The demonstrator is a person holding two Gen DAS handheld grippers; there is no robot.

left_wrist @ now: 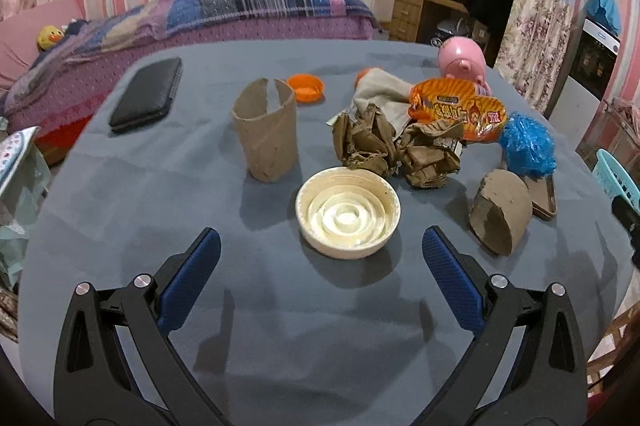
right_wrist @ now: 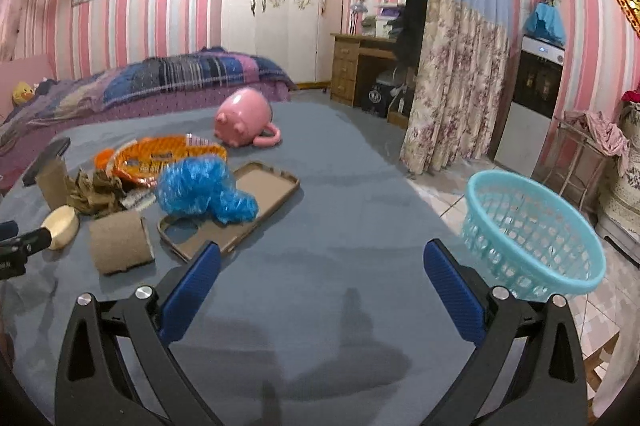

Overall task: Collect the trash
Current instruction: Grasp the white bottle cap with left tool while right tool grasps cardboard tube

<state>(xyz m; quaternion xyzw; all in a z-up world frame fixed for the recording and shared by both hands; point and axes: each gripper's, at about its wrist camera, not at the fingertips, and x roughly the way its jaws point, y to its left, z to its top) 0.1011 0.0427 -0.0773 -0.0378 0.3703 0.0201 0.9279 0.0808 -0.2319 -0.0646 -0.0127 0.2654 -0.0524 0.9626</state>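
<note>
Trash lies scattered on the grey-blue table (left_wrist: 280, 326). A cream round lid (left_wrist: 347, 212) sits just ahead of my open left gripper (left_wrist: 320, 246), between its blue pads but beyond the tips. Behind it are an upright cardboard tube (left_wrist: 266, 132), crumpled brown paper (left_wrist: 394, 150), an orange snack wrapper (left_wrist: 460, 110), a crumpled blue plastic bag (left_wrist: 528, 142) and a lying cardboard tube (left_wrist: 500, 216). My right gripper (right_wrist: 322, 258) is open over bare table, with the blue bag (right_wrist: 204, 188) and lying tube (right_wrist: 120, 240) to its front left. A light blue basket (right_wrist: 532, 230) stands off the table's right edge.
A brown phone case (right_wrist: 256, 202) lies under the blue bag. A pink pig mug (right_wrist: 244, 122) lies at the table's far side. A black wallet (left_wrist: 148, 94), an orange cap (left_wrist: 306, 87) and a grey cloth (left_wrist: 384, 88) sit farther back. A bed (left_wrist: 200, 14) lies behind.
</note>
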